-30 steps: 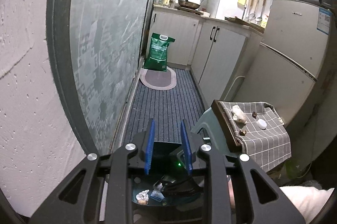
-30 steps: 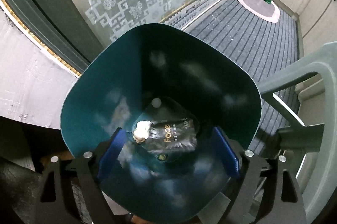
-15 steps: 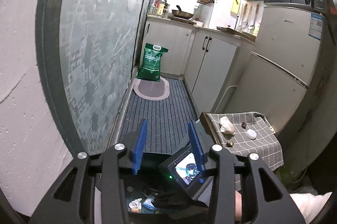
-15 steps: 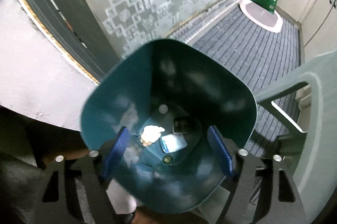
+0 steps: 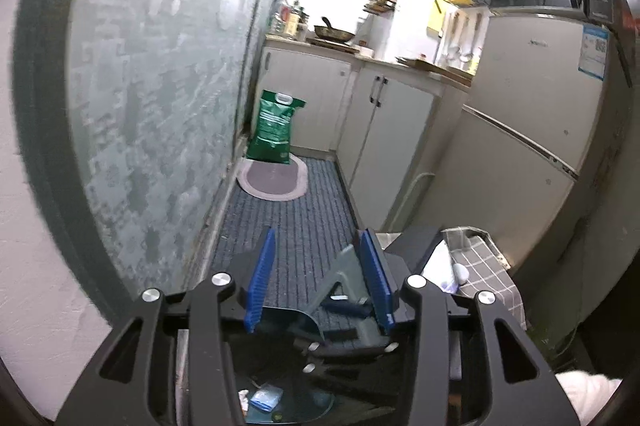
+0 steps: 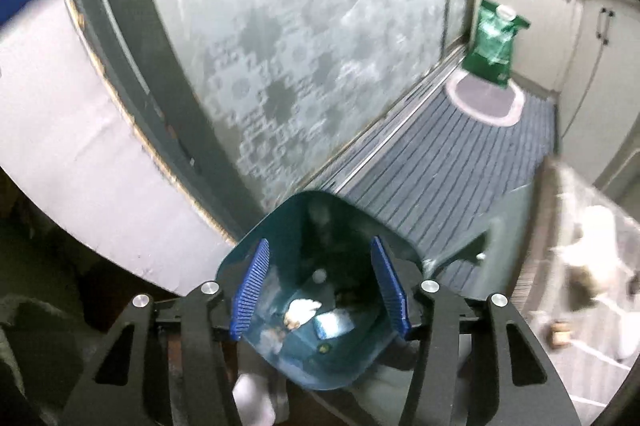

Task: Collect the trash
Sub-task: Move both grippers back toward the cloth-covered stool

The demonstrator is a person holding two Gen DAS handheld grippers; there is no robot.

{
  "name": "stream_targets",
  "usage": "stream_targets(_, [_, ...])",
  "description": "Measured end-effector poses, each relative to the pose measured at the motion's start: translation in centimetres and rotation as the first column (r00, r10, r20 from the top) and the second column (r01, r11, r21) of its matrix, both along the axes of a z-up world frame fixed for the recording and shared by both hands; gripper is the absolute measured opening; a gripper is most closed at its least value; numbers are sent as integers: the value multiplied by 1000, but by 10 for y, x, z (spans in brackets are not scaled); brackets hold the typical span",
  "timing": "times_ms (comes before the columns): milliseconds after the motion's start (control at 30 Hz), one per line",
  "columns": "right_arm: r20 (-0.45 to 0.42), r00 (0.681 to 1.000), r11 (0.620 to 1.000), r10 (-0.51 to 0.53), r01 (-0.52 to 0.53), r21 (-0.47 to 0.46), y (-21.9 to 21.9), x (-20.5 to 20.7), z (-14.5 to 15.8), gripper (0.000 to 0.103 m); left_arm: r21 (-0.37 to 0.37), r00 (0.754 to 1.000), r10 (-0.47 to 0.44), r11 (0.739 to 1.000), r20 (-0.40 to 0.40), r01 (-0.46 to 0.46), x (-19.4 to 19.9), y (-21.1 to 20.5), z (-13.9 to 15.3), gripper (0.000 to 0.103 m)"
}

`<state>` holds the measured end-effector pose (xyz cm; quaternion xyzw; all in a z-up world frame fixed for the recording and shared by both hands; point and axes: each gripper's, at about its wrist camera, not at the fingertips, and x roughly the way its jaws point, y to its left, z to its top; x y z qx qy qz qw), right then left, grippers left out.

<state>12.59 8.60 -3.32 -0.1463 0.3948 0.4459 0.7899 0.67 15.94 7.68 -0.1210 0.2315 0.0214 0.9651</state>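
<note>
My right gripper: jaws spread wide, empty, above one teal bin. Bin holds three visible pieces: one white wad, one blue packet, one dark wrapper. Left gripper: jaws likewise open, empty, over striped floor mat.

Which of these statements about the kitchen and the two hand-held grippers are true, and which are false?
1. The teal bin already holds some trash, including a white crumpled piece. True.
2. The right hand-held gripper is clamped on a wrapper. False: its fingers are spread with nothing between them, above the bin.
3. A green bag stands at the far end of the floor, by the oval mat. True.
4. The left hand-held gripper is shut tight. False: its blue fingers stand apart and empty.
5. The checkered cloth is bare. False: small items lie on it, though blurred.
</note>
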Motion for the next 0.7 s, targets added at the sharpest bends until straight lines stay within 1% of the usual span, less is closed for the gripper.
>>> stream_targets(167, [39, 995, 995, -91, 89, 37, -50, 23, 22, 54, 1, 999, -34, 999, -16, 34, 18, -21, -5, 46])
stream_targets(367, [47, 979, 978, -198, 194, 78, -111, 52, 35, 54, 24, 996, -78, 997, -42, 80, 39, -53, -11, 46])
stream_targets(533, [47, 962, 958, -269, 262, 117, -160, 65, 43, 54, 54, 989, -117, 991, -91, 122, 61, -82, -26, 46])
stream_targets(567, [46, 960, 955, -277, 270, 121, -164, 67, 44, 54, 61, 987, -122, 990, -101, 128, 65, -86, -29, 46])
stream_targets(700, [43, 947, 940, -319, 310, 144, -196, 74, 47, 52, 99, 977, -139, 983, -163, 156, 83, -108, -50, 46])
